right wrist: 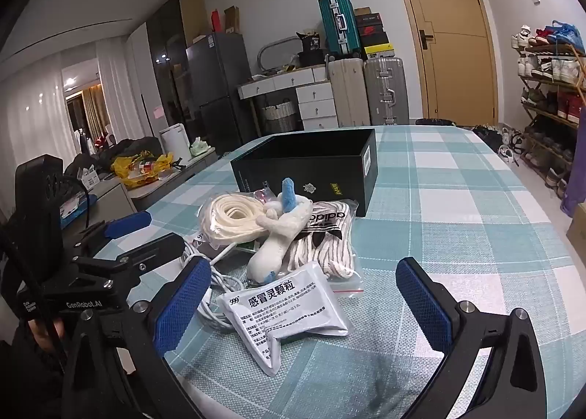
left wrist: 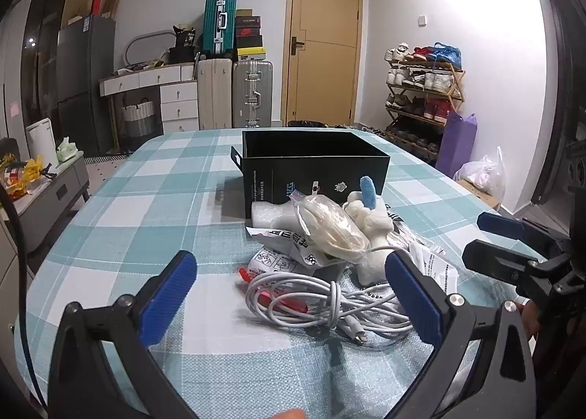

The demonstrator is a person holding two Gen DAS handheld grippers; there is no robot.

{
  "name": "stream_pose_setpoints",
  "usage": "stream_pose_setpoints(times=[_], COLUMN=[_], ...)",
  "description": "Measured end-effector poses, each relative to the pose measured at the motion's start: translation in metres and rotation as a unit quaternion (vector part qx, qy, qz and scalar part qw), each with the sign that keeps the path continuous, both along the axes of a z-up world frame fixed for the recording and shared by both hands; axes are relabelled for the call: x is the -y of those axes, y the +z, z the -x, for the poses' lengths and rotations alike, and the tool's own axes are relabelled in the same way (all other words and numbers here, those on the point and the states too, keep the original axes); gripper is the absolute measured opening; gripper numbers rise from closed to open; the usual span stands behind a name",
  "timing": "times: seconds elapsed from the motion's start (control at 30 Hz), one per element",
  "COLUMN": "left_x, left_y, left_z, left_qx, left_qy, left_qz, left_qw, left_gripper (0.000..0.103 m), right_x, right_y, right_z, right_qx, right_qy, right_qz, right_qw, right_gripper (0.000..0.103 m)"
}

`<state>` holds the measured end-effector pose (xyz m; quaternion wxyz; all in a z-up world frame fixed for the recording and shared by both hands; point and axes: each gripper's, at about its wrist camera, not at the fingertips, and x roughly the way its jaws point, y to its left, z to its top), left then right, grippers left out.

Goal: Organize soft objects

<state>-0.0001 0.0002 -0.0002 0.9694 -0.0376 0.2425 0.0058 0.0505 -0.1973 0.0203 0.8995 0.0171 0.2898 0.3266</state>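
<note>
A checked teal-and-white woven tablecloth (left wrist: 146, 206) covers the table, on which a heap of soft items lies just in front of an open, rigid black cardboard box (left wrist: 311, 159) with printed sides. The heap comprises a coiled white charging cable (left wrist: 322, 305) with glossy round cord, a clear plastic bag of cream rope (right wrist: 234, 217) wound in loops, a fuzzy white plush toy (right wrist: 278, 236) with a blue felt horn, a bag of striped laces (right wrist: 326, 247) (its label reads mirrored through the film), and a flat silver foil sachet (right wrist: 289, 313) printed with black characters, lying nearest the right wrist camera. The left gripper (left wrist: 293, 294) hovers over the cable, its ribbed blue pads (left wrist: 168, 294) spread wide and grasping nothing. The right gripper (right wrist: 304, 305) stands released above the sachet, its jaws likewise apart and holding nothing.
</note>
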Motion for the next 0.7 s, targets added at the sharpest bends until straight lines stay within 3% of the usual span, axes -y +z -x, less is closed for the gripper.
stream_pose_setpoints(times=[0.7], left_x=[0.004], left_y=[-0.0018], left_z=[0.002], left_qx=[0.003], left_qy=[-0.001], left_qz=[-0.008], left_qw=[1.0], left_gripper=[0.103], right_x=[-0.0039], right_y=[-0.0009], right_z=[0.0013], right_qx=[-0.003], right_qy=[0.006], right_qz=[0.014], right_qw=[1.0], right_gripper=[0.103])
